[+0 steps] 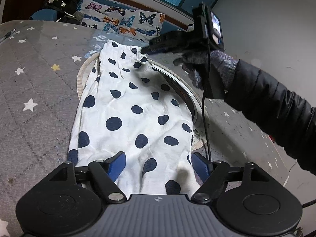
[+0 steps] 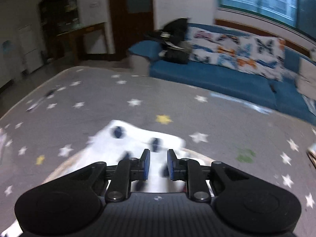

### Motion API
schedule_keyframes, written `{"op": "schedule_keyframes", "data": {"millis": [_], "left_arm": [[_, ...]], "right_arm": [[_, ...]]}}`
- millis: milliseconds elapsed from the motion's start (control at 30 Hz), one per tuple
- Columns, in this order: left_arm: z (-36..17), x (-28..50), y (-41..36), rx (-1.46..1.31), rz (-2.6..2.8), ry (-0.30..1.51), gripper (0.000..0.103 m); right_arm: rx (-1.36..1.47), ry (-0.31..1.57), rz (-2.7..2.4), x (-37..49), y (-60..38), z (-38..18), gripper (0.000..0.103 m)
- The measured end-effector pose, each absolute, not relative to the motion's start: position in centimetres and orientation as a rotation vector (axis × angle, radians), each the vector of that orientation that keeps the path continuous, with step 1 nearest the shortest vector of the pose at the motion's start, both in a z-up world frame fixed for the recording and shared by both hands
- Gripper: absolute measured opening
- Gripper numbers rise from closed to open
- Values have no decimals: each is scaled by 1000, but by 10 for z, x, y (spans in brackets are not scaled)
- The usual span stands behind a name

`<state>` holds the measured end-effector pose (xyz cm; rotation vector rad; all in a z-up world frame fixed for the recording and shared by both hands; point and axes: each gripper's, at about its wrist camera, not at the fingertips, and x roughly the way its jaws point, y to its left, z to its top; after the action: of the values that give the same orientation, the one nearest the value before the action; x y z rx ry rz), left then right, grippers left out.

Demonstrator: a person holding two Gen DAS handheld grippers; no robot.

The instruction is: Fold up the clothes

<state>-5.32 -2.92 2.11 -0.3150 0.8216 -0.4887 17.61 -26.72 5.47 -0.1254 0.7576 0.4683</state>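
Note:
A white garment with dark blue dots (image 1: 128, 108) lies stretched out on the grey star-patterned surface (image 1: 35, 90), over a round flat mat (image 1: 80, 77). My left gripper (image 1: 158, 165) stands wide open at the near end, with the cloth lying between its blue pads and neither pad pressing on it. A person's gloved hand (image 1: 209, 65) holds my right gripper (image 1: 147, 49) at the far right corner of the elastic waistband. In the blurred right wrist view the right gripper (image 2: 158, 164) shows a narrow gap between its pads, with the dotted garment (image 2: 122, 138) under and beyond them.
A blue sofa (image 2: 217, 79) with a butterfly-print cushion (image 1: 122, 19) and a black bag (image 1: 67, 6) stands beyond the far edge. A pen (image 1: 8, 33) lies at the far left. A black cable (image 1: 204, 118) hangs from the right gripper across the mat's right rim.

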Motion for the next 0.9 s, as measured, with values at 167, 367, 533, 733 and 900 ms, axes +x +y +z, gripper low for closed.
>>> {"op": "schedule_keyframes", "data": {"millis": [167, 367, 533, 733, 900], "left_arm": [[22, -55, -29, -320, -478, 819, 78], [22, -57, -30, -319, -472, 811, 78], [22, -59, -32, -319, -465, 803, 79], [23, -62, -29, -331, -462, 796, 79], [22, -63, -29, -338, -463, 794, 79]], "right_arm": [[-28, 878, 676, 160, -241, 56, 18], [-32, 978, 789, 129, -211, 57, 18], [-54, 1018, 736, 127, -201, 45, 18], [-16, 1028, 686, 131, -207, 37, 2], [101, 989, 711, 134, -214, 44, 1]]}}
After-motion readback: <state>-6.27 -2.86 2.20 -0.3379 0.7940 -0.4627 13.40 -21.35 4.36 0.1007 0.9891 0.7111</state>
